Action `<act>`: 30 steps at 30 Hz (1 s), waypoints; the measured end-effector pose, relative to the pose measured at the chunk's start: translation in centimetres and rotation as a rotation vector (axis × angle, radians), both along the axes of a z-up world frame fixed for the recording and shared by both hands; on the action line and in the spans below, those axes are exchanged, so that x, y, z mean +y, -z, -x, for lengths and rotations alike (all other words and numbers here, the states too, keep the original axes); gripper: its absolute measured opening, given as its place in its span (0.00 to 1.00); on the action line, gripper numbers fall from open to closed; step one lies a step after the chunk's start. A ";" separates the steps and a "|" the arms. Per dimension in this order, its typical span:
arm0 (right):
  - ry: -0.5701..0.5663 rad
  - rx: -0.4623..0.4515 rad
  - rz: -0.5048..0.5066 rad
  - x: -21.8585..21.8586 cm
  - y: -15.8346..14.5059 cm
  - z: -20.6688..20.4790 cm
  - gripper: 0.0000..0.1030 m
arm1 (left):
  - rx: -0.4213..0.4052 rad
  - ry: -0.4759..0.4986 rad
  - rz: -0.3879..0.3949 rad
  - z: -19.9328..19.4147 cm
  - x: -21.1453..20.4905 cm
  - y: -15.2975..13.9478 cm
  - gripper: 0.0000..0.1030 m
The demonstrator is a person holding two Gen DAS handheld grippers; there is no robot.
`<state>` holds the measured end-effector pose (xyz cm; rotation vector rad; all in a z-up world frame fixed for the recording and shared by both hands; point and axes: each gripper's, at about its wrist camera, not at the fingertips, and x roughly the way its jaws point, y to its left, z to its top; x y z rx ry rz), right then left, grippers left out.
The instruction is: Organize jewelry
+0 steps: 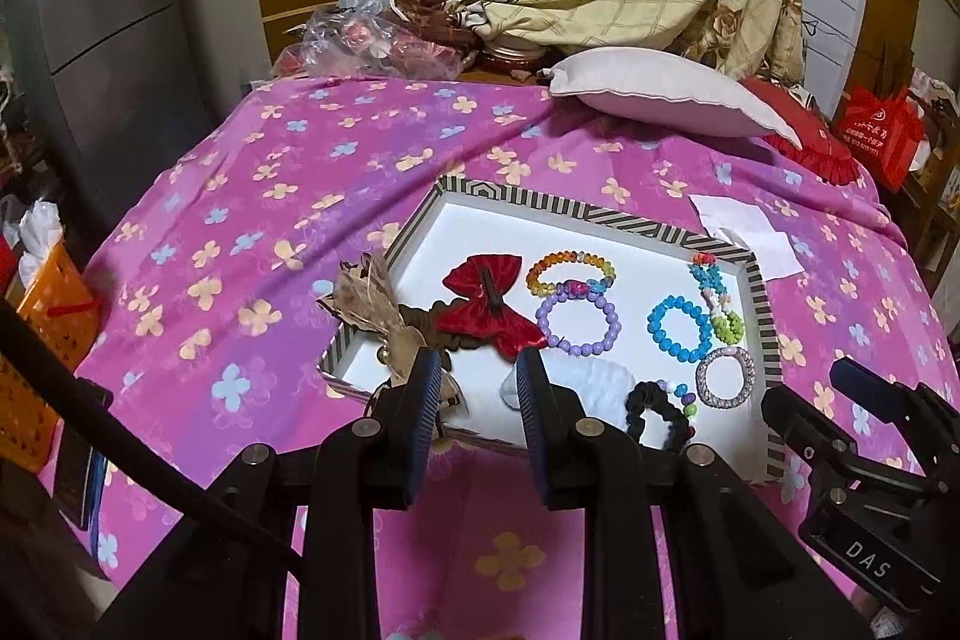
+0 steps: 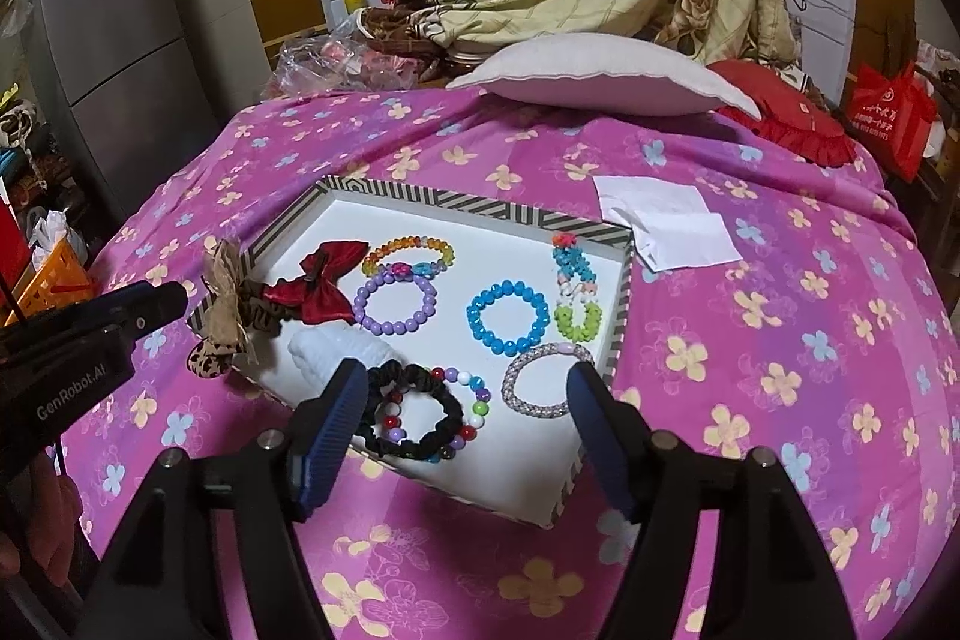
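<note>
A white tray with a striped rim [image 1: 600, 214] [image 2: 480, 208] lies on the pink floral bedspread. In it are a red bow [image 1: 486, 304] [image 2: 324, 280], a purple bead bracelet [image 1: 612, 322] [image 2: 358, 307], a blue one [image 1: 654, 325] [image 2: 474, 316], a rainbow one [image 1: 570, 259], a silver ring bracelet [image 2: 510, 382], a black scrunchie [image 2: 444, 400] and a white fluffy piece [image 1: 594, 382]. A brown burlap bow [image 1: 366, 298] hangs over the left rim. My left gripper [image 1: 478, 370] is open above the tray's near left part. My right gripper [image 2: 467, 376] is open above the scrunchie, holding nothing.
White paper [image 2: 666, 220] lies just past the tray's far right corner. A pale pillow [image 2: 600, 82] and a red frilled cushion [image 2: 786, 118] sit at the head of the bed under a hanging floral quilt. An orange basket [image 1: 54, 304] stands off the bed's left edge.
</note>
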<state>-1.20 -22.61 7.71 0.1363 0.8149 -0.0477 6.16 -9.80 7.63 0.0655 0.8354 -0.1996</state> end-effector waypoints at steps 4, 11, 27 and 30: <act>0.000 0.000 0.002 0.0 0.0 0.0 0.70 | 0.000 0.000 -0.001 0.0 0.0 0.0 0.46; 0.005 0.000 0.003 -0.2 -0.2 -0.1 0.71 | -0.002 0.000 0.000 -0.1 -0.1 -0.1 0.46; 0.000 0.006 0.015 -0.1 -0.5 -0.2 0.73 | -0.003 0.003 -0.002 -0.2 -0.4 -0.3 0.46; 0.001 0.004 0.016 -0.1 -0.5 -0.2 0.73 | -0.004 0.001 -0.002 -0.2 -0.4 -0.3 0.46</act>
